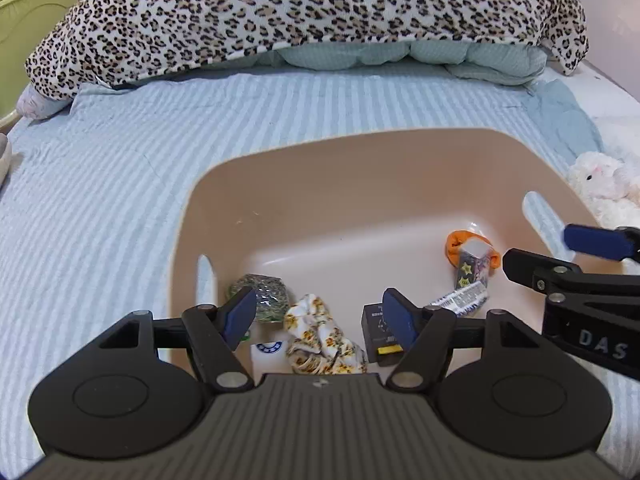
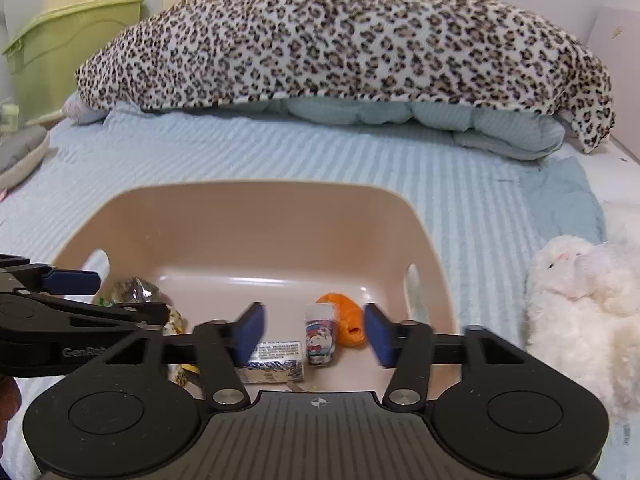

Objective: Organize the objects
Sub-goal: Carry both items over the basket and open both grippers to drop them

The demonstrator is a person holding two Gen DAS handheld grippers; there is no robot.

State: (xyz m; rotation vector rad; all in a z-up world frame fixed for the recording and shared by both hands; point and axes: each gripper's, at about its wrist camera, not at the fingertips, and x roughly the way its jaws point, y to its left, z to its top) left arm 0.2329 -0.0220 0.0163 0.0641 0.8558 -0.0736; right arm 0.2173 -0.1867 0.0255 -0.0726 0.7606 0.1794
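A beige plastic basin (image 1: 320, 184) (image 2: 240, 216) sits on the striped bed. In it lie a floral scrunchie (image 1: 320, 336), a green wrapped ball (image 1: 262, 296) (image 2: 134, 290), a black box (image 1: 378, 332), a white printed packet (image 1: 460, 298) (image 2: 274, 362), a small cartoon-printed tube (image 1: 472, 266) (image 2: 320, 334), an orange cloth item (image 1: 454, 246) (image 2: 348, 320) and a white item with a blue emblem (image 1: 268, 354). My left gripper (image 1: 318, 316) is open and empty over the basin's near left part. My right gripper (image 2: 316, 334) is open and empty over the basin's near right part.
A white plush toy (image 1: 600, 184) (image 2: 580, 304) lies on the bed right of the basin. A leopard-print blanket (image 1: 320, 4) (image 2: 340, 40) over a pale green quilt (image 2: 420, 120) fills the back. A green bin (image 2: 68, 36) stands at the far left. A grey cushion (image 2: 20, 148) lies left.
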